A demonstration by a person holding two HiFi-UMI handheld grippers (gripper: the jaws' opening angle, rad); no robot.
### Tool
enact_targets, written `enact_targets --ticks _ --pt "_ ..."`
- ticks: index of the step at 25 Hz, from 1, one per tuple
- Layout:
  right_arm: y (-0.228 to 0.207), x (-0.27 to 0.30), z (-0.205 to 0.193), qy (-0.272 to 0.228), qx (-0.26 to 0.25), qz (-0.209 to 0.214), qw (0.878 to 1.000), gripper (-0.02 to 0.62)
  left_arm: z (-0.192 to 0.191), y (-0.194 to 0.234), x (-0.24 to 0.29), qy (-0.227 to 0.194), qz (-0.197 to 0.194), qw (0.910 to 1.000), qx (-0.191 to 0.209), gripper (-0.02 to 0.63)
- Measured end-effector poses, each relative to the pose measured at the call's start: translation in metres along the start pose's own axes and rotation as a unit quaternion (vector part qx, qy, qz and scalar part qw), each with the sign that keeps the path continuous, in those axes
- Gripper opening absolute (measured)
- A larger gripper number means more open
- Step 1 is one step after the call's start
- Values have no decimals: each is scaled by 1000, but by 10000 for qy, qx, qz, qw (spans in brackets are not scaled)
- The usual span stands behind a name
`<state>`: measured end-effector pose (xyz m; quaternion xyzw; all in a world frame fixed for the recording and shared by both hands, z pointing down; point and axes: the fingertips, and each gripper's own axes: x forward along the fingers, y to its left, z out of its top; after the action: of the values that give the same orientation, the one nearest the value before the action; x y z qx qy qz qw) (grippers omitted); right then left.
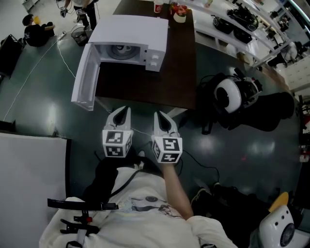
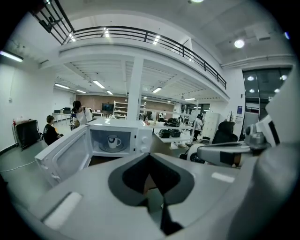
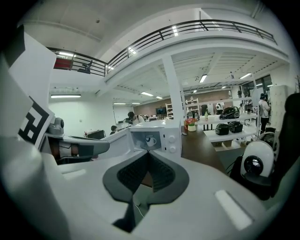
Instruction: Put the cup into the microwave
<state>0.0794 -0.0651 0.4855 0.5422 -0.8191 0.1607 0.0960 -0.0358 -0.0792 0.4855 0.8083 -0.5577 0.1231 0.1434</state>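
Observation:
A white microwave [image 1: 145, 41] stands on the dark table [image 1: 179, 72] with its door [image 1: 86, 77] swung wide open to the left. A white cup [image 2: 113, 141] with a dark mark sits on the turntable inside, and it also shows as the cup [image 3: 150, 140] in the right gripper view. My left gripper [image 1: 121, 112] and right gripper [image 1: 162, 116] hover side by side off the table's near edge, close to my body, both pointing at the microwave. Each is shut with nothing between its jaws: left gripper [image 2: 149, 157], right gripper [image 3: 147, 153].
A red cup [image 1: 158, 7] and a small flower pot [image 1: 179, 15] stand at the table's far end. A round white-and-black machine [image 1: 227, 95] sits on the floor at the right, near shelves of appliances [image 1: 242, 19]. People are at the far left [image 1: 36, 31]. Cables run over the floor.

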Motion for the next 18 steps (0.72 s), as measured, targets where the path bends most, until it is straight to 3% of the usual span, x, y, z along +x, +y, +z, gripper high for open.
enact_targets --ticks 4,10,18 --pt "8 -17 3 -47 27 63 10000 2 3 -5 -17 -46 38 9999 83 -2" --pt "21 -29 18 -543 -70 184 9983 0 12 -8 -36 -316 -65 9995 52 -2" --pt "58 -40 19 -522 -142 115 9985 0 7 10 -69 -333 -313 9990 -4 -1"
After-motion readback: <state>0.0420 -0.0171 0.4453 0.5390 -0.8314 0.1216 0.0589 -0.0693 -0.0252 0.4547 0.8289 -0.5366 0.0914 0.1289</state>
